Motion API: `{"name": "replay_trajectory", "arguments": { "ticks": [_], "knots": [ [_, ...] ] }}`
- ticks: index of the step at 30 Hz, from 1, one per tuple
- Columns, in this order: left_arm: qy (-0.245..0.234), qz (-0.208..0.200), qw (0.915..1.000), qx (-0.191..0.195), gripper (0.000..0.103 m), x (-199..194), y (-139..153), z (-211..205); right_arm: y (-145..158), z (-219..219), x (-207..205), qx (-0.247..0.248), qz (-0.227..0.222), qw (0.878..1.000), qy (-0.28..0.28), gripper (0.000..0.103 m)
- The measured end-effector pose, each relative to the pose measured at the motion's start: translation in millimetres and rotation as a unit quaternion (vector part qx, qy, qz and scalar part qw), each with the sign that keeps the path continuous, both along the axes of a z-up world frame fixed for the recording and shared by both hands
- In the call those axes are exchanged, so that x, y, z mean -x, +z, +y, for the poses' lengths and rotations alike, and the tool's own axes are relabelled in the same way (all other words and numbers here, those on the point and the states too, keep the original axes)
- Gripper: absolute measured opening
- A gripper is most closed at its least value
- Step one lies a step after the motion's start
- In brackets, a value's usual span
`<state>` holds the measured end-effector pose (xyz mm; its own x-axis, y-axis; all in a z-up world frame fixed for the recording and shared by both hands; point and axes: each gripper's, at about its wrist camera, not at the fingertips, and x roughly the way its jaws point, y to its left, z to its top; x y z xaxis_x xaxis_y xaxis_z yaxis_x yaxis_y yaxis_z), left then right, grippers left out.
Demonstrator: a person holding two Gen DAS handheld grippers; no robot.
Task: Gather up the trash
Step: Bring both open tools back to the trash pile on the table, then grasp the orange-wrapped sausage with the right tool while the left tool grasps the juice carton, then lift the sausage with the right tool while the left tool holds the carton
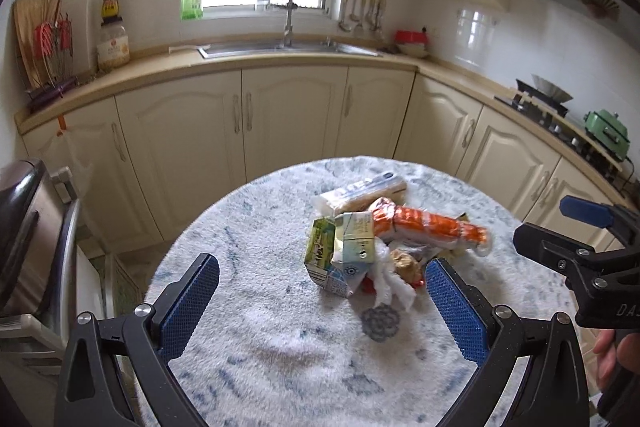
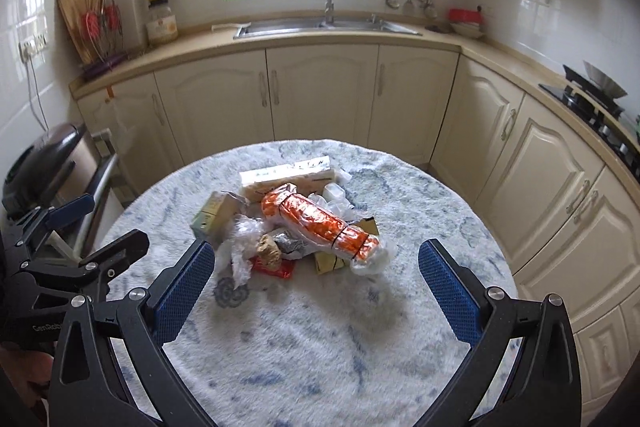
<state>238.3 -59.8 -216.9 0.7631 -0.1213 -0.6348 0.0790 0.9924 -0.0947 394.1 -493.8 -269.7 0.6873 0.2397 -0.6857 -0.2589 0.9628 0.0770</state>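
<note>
A heap of trash lies in the middle of a round table (image 1: 260, 355) (image 2: 320, 359) under a fuzzy white-and-blue cover. It holds an orange wrapper roll (image 1: 432, 225) (image 2: 320, 223), a crushed green drink carton (image 1: 340, 247) (image 2: 212, 217), a pale biscuit packet (image 1: 364, 193) (image 2: 288, 173), crumpled clear plastic (image 2: 240, 251) and a red wrapper (image 2: 274, 269). My left gripper (image 1: 322, 293) is open, just short of the heap, nothing between its pads. My right gripper (image 2: 316, 281) is open too, near the heap's front. Each gripper shows at the other view's edge.
A dark-lidded bin (image 1: 24, 227) (image 2: 44, 167) stands left of the table beside a metal chair frame (image 1: 68, 267). Cream cabinets (image 1: 288, 115) with a sink (image 1: 288, 49) run along the back; a gas hob (image 1: 560, 119) is on the right counter.
</note>
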Motion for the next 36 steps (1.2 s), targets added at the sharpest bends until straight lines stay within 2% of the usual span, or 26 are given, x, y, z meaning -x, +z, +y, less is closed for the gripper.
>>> {"name": "replay_trajectory", "arguments": {
  "ticks": [4, 7, 11, 13, 15, 16, 18, 20, 21, 23, 25, 28, 36],
  "knots": [
    [0.007, 0.042, 0.9990, 0.012, 0.099, -44.1, -22.1, 7.0, -27.3, 14.0, -42.8, 0.026, 0.033, 0.999, 0.029, 0.096],
    [0.006, 0.066, 0.9967, 0.047, 0.099, -70.5, -37.0, 16.9, -52.3, 25.6, -75.7, 0.060, 0.056, 0.996, 0.043, 0.092],
    [-0.012, 0.074, 0.9951, 0.064, 0.102, -95.4, -48.0, 19.1, -82.1, 39.5, -104.0, 0.080, 0.090, 0.989, 0.082, 0.085],
    [-0.022, 0.080, 0.9941, 0.071, 0.102, -105.6, -52.2, 16.6, -95.8, 45.8, -112.9, 0.093, 0.107, 0.986, 0.093, 0.072],
    [-0.026, 0.088, 0.9926, 0.079, 0.101, -116.1, -57.6, 16.0, -102.6, 46.0, -116.6, 0.084, 0.113, 0.985, 0.097, 0.065],
    [-0.025, 0.092, 0.9919, 0.083, 0.097, -120.3, -60.1, 16.2, -103.0, 44.1, -117.2, 0.077, 0.114, 0.986, 0.095, 0.056],
    [-0.026, 0.105, 0.9897, 0.094, 0.089, -129.8, -64.5, 19.5, -101.1, 39.4, -115.6, 0.061, 0.117, 0.987, 0.094, 0.044],
    [-0.033, 0.115, 0.9866, 0.111, 0.076, -138.9, -68.1, 24.9, -97.7, 32.4, -109.9, 0.037, 0.121, 0.988, 0.092, 0.037],
    [-0.037, 0.116, 0.9860, 0.115, 0.074, -141.3, -68.7, 26.7, -95.1, 29.8, -107.4, 0.030, 0.121, 0.988, 0.090, 0.035],
    [-0.041, 0.119, 0.9855, 0.114, 0.062, -146.4, -69.7, 29.4, -89.6, 22.6, -100.7, 0.012, 0.122, 0.989, 0.085, 0.033],
    [-0.046, 0.122, 0.9839, 0.123, 0.056, -149.2, -69.5, 34.4, -84.9, 17.5, -94.6, 0.003, 0.118, 0.990, 0.078, 0.032],
    [-0.048, 0.113, 0.9839, 0.129, 0.040, -145.7, -65.6, 44.0, -80.2, 14.1, -86.4, -0.017, 0.118, 0.990, 0.076, 0.031],
    [-0.021, 0.074, 0.9929, 0.090, 0.034, -107.2, -50.2, 75.0, -62.5, 14.2, -46.9, -0.046, 0.103, 0.991, 0.074, 0.031]
  ]
}}
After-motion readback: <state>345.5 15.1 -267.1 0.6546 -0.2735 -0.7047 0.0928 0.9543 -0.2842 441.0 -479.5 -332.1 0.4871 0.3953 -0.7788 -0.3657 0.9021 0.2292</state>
